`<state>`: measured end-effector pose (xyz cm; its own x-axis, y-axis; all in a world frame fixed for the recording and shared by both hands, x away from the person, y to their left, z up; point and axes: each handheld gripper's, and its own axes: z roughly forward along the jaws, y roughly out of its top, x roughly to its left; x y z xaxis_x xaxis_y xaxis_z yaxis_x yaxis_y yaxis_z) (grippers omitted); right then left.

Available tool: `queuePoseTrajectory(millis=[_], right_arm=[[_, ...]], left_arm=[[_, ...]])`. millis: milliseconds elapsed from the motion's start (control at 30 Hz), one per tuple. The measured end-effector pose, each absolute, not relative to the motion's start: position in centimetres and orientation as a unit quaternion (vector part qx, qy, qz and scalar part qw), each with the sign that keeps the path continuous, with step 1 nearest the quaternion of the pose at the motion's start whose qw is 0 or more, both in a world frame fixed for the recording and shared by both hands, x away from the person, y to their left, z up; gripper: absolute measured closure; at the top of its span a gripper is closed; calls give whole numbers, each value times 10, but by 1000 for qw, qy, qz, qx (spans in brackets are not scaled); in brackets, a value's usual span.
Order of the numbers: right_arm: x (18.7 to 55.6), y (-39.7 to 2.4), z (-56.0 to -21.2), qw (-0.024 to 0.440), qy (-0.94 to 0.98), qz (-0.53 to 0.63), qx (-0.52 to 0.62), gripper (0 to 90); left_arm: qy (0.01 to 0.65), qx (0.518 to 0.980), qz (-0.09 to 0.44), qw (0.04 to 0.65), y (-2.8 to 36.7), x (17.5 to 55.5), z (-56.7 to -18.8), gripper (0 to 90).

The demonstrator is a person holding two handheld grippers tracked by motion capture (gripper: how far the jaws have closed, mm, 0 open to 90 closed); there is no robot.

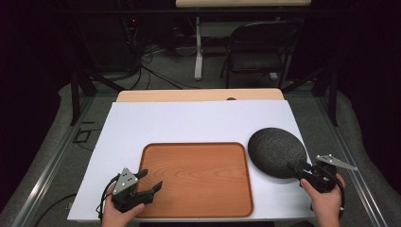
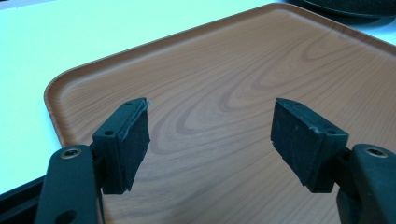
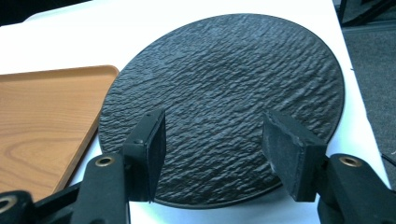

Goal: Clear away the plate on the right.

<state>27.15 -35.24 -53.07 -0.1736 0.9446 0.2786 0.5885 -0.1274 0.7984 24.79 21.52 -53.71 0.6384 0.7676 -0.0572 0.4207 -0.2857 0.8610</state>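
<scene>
Nearest the person, the left gripper (image 1: 150,180) hovers with jaws wide over the near left corner of a wooden tray (image 1: 198,177). Right of it, the right gripper (image 1: 297,169), also wide, reaches the near edge of a black textured plate (image 1: 275,150) lying on the white surface (image 1: 189,123) beside the tray.

Two hands enter from the bottom edge of the high view, each gripping a claw. The left hand (image 1: 124,210) sits at the lower left, and its left claw (image 1: 152,181) points up and to the right with the jaws spread wide apart and nothing between them. The right hand (image 1: 326,201) sits at the lower right; the right claw (image 1: 294,168) points up and to the left, its jaws likewise parted and empty.
</scene>
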Motion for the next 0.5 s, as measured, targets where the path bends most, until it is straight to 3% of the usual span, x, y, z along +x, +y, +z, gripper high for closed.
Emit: queuePoseTrajectory(millis=[333, 500], right_arm=[[275, -359, -533, 200, 621, 434, 621, 401], [280, -364, -536, 176, 606, 438, 640, 400]], left_arm=[[382, 779, 189, 461, 215, 248, -537, 283], [380, 780, 186, 462, 216, 248, -537, 283]])
